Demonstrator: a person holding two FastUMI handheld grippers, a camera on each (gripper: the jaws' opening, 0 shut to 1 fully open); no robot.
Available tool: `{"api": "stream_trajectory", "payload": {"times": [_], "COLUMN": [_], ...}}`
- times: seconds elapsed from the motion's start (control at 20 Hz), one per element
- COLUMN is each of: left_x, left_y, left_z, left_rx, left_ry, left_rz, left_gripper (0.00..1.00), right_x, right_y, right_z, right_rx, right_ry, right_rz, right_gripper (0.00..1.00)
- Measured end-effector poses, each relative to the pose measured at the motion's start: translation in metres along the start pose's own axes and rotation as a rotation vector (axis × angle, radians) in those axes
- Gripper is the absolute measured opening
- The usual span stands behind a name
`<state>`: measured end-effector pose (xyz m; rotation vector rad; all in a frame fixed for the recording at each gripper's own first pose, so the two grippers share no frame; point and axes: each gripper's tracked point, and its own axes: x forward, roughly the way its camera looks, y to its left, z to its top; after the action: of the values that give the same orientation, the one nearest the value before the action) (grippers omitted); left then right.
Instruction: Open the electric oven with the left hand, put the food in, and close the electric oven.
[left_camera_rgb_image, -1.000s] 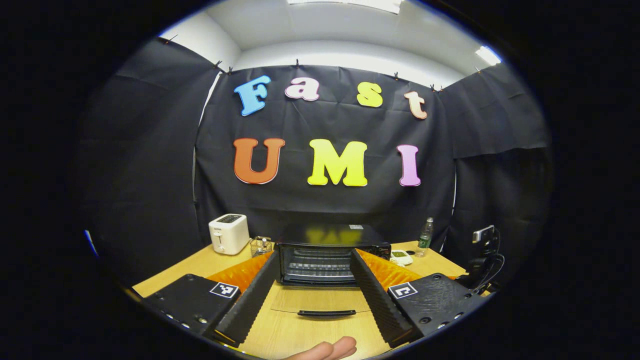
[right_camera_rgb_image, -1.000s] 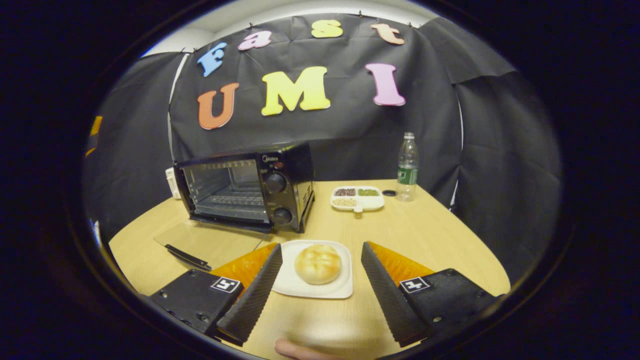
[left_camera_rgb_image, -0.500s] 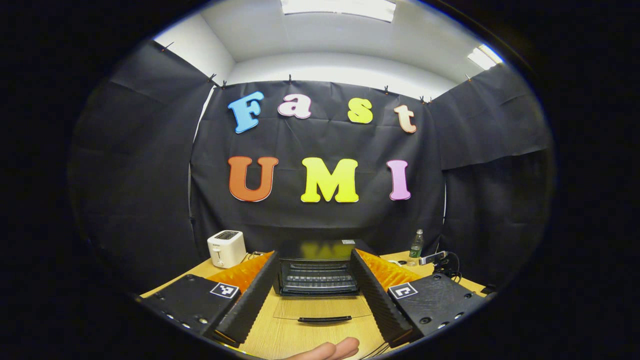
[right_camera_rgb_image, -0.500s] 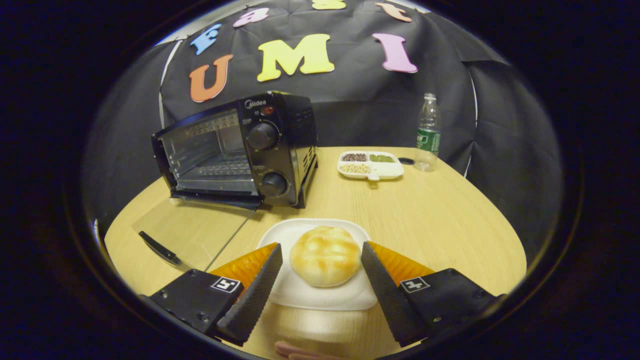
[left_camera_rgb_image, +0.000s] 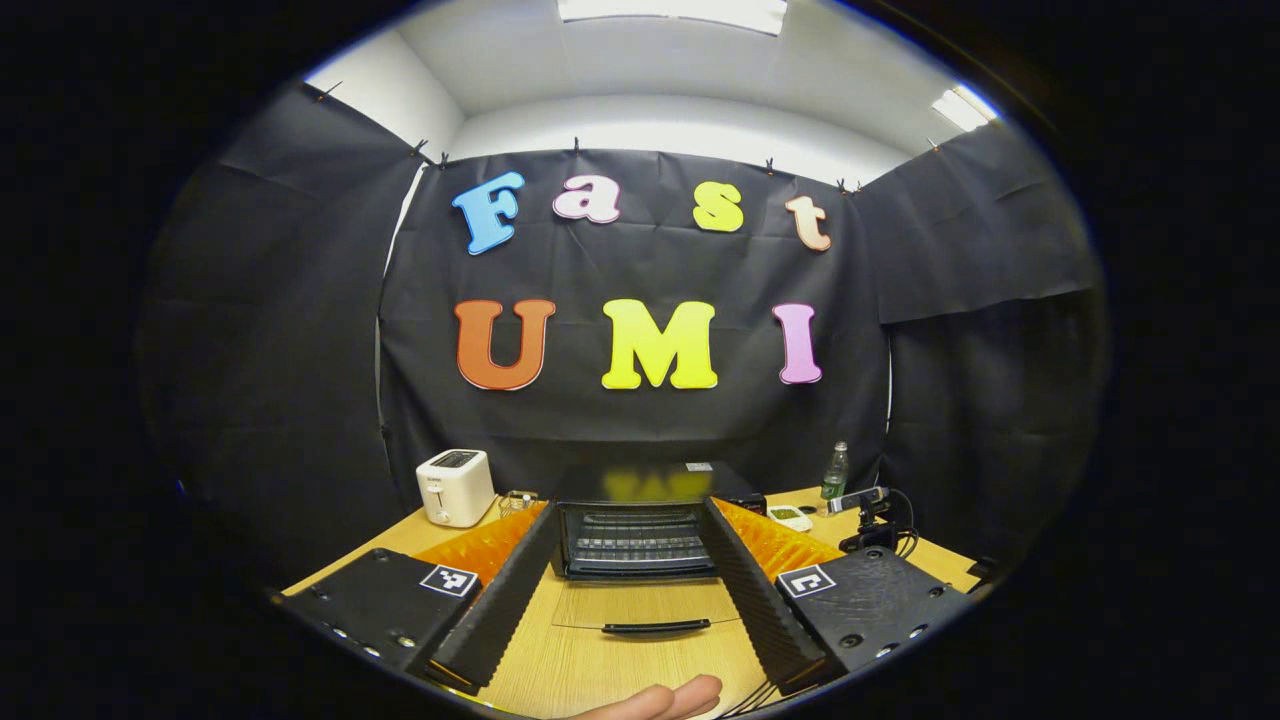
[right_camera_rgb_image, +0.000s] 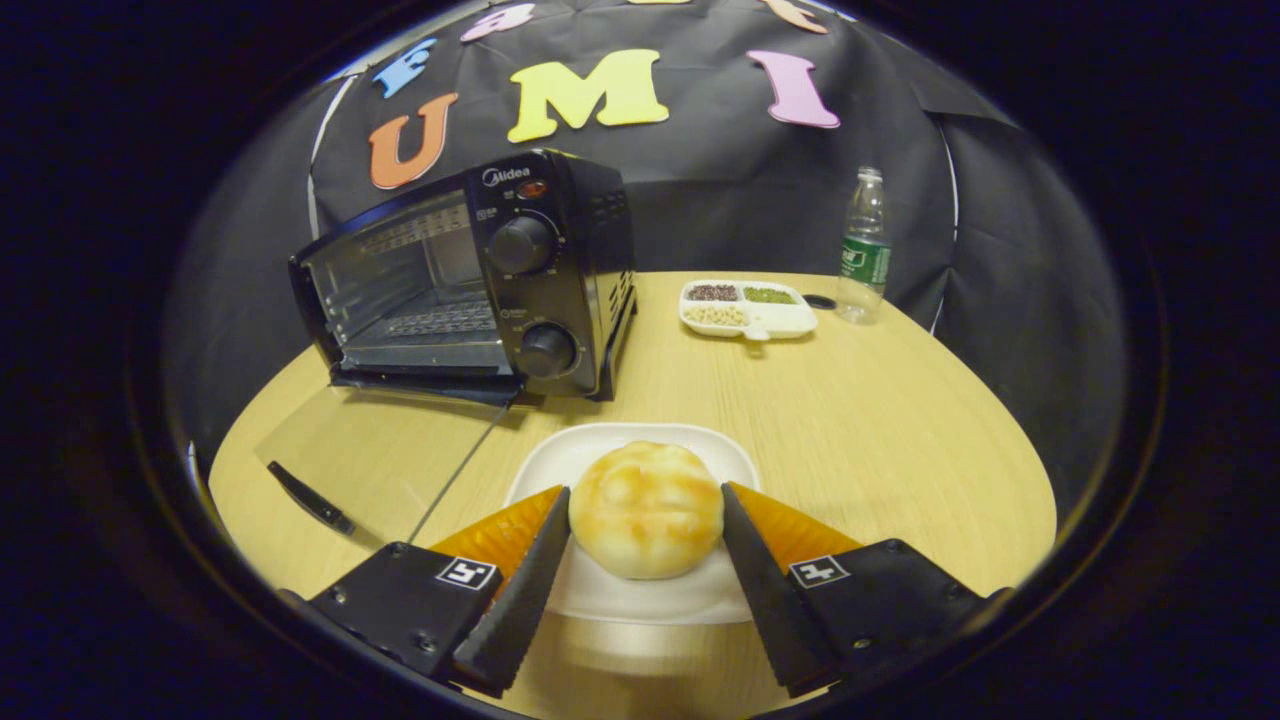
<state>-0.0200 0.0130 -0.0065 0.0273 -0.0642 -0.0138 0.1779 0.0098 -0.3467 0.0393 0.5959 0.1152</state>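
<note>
We see the wooden table (right_camera_rgb_image: 880, 430) w/ the black electric oven (right_camera_rgb_image: 560, 260) on its far left part in the right gripper view; its glass door (right_camera_rgb_image: 390, 450) is folded down flat onto the tabletop, handle (right_camera_rgb_image: 310, 497) at the near edge, rack inside visible. In the left gripper view the oven (left_camera_rgb_image: 640, 535) sits straight ahead, door (left_camera_rgb_image: 640, 608) open toward us. Nearer us in the right gripper view a white plate (right_camera_rgb_image: 610, 450) lies on the table in front of the oven's knob side, and the bread bun (right_camera_rgb_image: 646, 508) sits on it. The right gripper (right_camera_rgb_image: 646, 520) is down around the bun, a finger on each side, both touching or v. close to it; we can't tell whether they press, so grasp is unclear. The left gripper (left_camera_rgb_image: 632, 570) hangs spread wide w/ nothing between its fingers, framing the oven from well back. A white toaster (left_camera_rgb_image: 455, 487) stands at the table's far left. A clear bottle (right_camera_rgb_image: 863, 250) stands at the far right, and just beside it a small divided tray (right_camera_rgb_image: 748, 308) w/ beans or grains. A fingertip (left_camera_rgb_image: 660, 700) shows at the bottom of the left gripper view.
</note>
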Motion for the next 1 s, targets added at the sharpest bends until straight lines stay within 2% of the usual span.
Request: {"api": "stream_trajectory", "payload": {"times": [0.25, 0.6, 0.7, 0.9, 1.0], "left_x": [-0.009, -0.022, -0.027, -0.036, -0.036], "left_y": [0.003, 0.016, 0.019, 0.030, 0.038], "left_z": [0.004, 0.005, 0.006, 0.006, 0.007], "left_rx": [0.010, 0.020, 0.004, -0.021, -0.025], "left_ry": [-0.028, -0.049, -0.053, -0.057, -0.062], "left_rz": [-0.009, -0.004, -0.010, -0.009, 0.001], "left_gripper": [0.93, 0.93, 0.93, 0.93, 0.93], "right_x": [-0.031, -0.051, -0.050, -0.042, -0.036], "right_y": [0.030, 0.114, 0.147, 0.210, 0.229], "right_z": [0.023, 0.048, 0.054, 0.067, 0.086], "right_rx": [-0.006, -0.019, 0.027, 0.205, 0.307], "right_ry": [-0.069, -0.138, -0.134, -0.112, -0.162], "right_rz": [0.053, 0.202, 0.275, 0.414, 0.438], "right_gripper": [0.90, 0.90, 0.90, 0.90, 0.89]}}
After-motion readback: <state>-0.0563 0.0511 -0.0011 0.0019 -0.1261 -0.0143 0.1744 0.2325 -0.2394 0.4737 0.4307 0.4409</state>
